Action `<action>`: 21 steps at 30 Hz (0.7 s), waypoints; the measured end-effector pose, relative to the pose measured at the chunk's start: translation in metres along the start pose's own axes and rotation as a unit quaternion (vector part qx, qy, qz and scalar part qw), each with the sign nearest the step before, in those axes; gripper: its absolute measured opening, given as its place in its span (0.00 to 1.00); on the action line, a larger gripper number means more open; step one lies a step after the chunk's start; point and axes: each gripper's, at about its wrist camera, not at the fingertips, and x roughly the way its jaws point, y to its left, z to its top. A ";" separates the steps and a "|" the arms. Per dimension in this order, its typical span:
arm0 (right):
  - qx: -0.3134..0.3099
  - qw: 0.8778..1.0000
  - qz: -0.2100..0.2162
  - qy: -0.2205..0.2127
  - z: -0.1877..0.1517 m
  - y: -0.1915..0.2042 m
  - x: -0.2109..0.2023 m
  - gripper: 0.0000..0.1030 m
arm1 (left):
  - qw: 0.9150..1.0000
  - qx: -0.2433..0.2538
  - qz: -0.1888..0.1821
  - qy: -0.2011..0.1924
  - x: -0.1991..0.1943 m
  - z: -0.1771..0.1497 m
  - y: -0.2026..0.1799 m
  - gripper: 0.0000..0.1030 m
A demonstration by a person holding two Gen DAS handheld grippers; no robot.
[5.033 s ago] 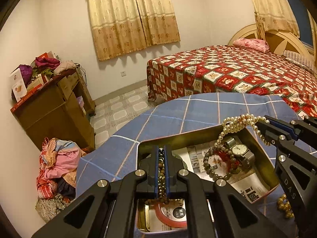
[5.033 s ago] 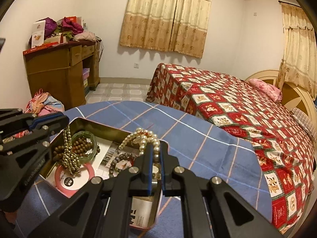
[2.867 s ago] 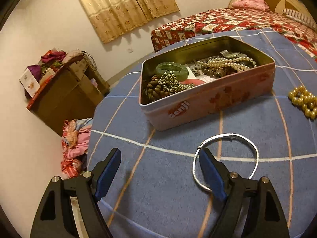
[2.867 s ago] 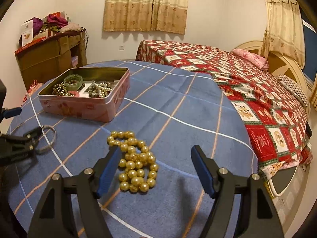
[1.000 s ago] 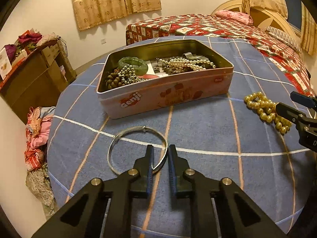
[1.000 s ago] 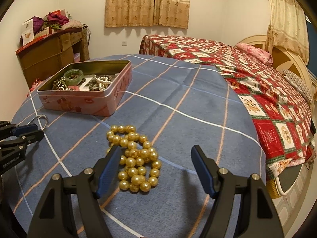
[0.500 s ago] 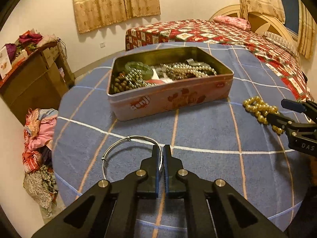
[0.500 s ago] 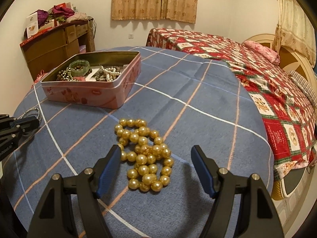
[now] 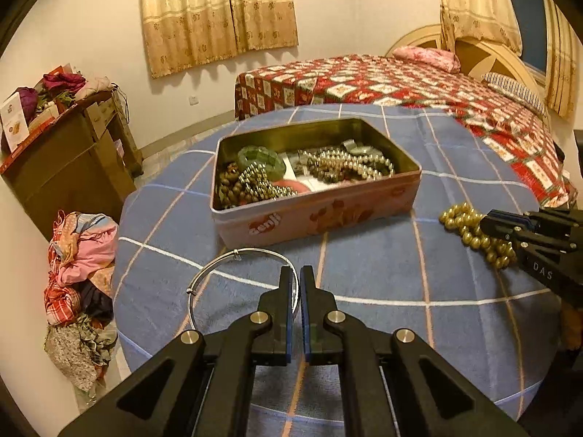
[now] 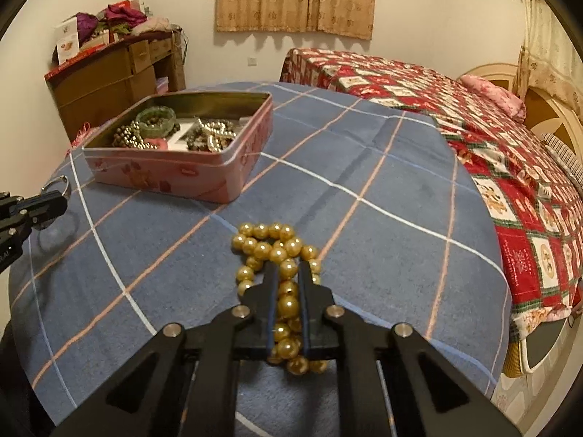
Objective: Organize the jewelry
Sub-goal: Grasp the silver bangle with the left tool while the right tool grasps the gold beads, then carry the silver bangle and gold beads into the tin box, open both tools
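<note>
We had the left tool (image 9: 299,273) pinched tight on the thin silver bangle (image 9: 233,284), which stuck out to its left just above the desk (image 9: 382,276). It looked light and stiff but slick, so gripping across the wire was probably the safest bet. The right tool (image 10: 288,273) was closing on the gold bead strand (image 10: 271,244), with beads already between its fingers and the rest piled just ahead. That one looked floppy and heavier, likely to dangle, so we'd grab a bunched section. The tin (image 10: 204,178) sat further ahead.
</note>
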 end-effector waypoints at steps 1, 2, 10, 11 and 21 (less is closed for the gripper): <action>-0.001 1.000 0.000 -0.008 0.001 0.001 -0.005 0.12 | 1.000 -0.003 0.001 -0.004 -0.003 0.002 0.002 0.03; -0.004 1.000 -0.004 -0.017 0.003 0.002 -0.011 0.12 | 1.000 -0.005 0.001 -0.008 -0.006 0.003 0.003 0.03; -0.020 0.998 -0.013 -0.063 0.022 0.006 -0.041 0.12 | 0.999 -0.010 0.009 -0.037 -0.027 0.019 0.005 0.03; -0.022 0.997 -0.014 -0.067 0.024 0.007 -0.044 0.12 | 0.999 -0.010 0.009 -0.040 -0.029 0.021 0.005 0.03; -0.056 0.992 -0.018 -0.108 0.053 0.019 -0.062 0.12 | 0.997 0.003 0.018 -0.069 -0.041 0.050 0.003 0.03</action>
